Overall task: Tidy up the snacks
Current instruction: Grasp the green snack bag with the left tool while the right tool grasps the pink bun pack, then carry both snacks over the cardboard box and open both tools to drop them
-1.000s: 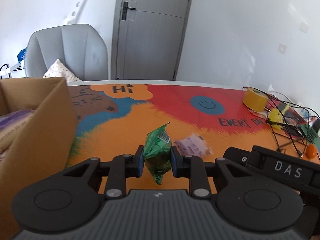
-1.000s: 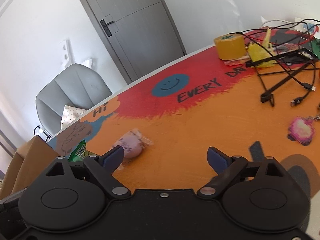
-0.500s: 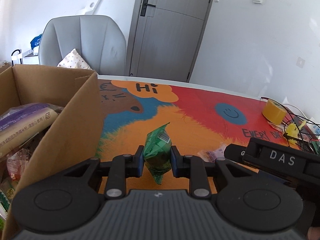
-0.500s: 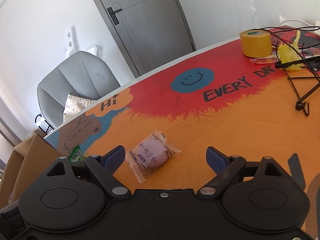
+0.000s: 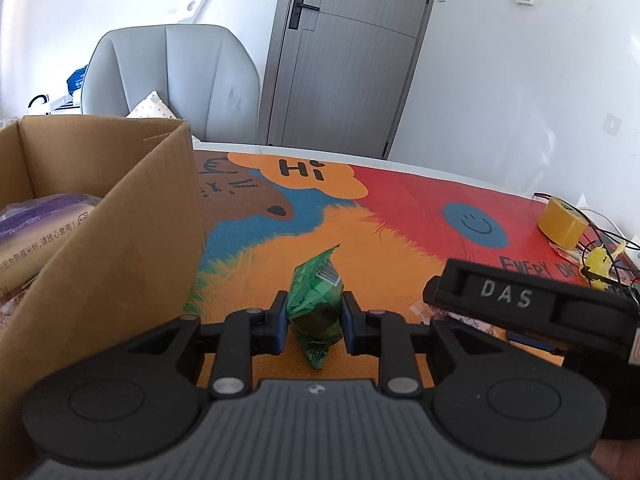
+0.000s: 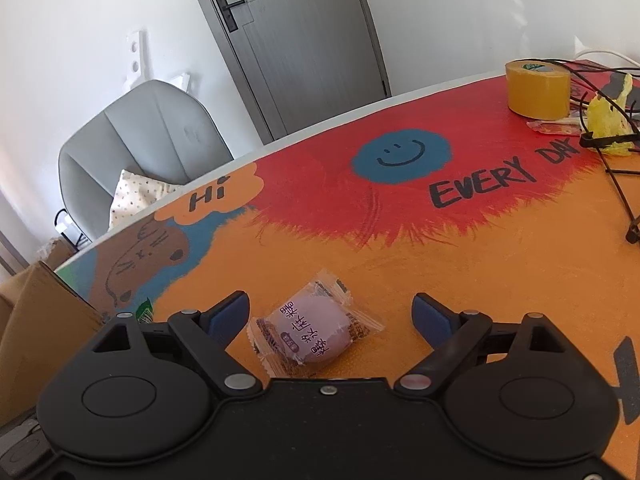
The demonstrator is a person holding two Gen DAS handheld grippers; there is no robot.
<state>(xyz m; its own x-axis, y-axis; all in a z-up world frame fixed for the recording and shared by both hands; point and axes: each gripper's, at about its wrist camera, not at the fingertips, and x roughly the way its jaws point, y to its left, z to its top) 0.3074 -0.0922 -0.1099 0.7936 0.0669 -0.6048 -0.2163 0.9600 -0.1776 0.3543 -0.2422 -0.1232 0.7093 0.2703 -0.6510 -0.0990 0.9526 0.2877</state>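
My left gripper (image 5: 314, 316) is shut on a green snack packet (image 5: 316, 304) and holds it above the table, just right of an open cardboard box (image 5: 120, 240) that has several snack packs inside. My right gripper (image 6: 330, 314) is open and low over the table, with a purple wrapped snack (image 6: 314, 334) lying between its fingers, nearer the left one. The right gripper's body shows in the left wrist view (image 5: 528, 312). A bit of the green packet shows in the right wrist view (image 6: 145, 311).
The table has a colourful mat (image 6: 400, 216). A yellow tape roll (image 6: 538, 88), a yellow crumpled item (image 6: 610, 128) and black cables (image 6: 616, 184) lie at the right. A grey chair (image 5: 172, 84) stands behind the table.
My left gripper has lifted the green packet and moved left toward the box, whose inside has come into view. My right gripper has moved forward until the purple snack lies between its fingers.
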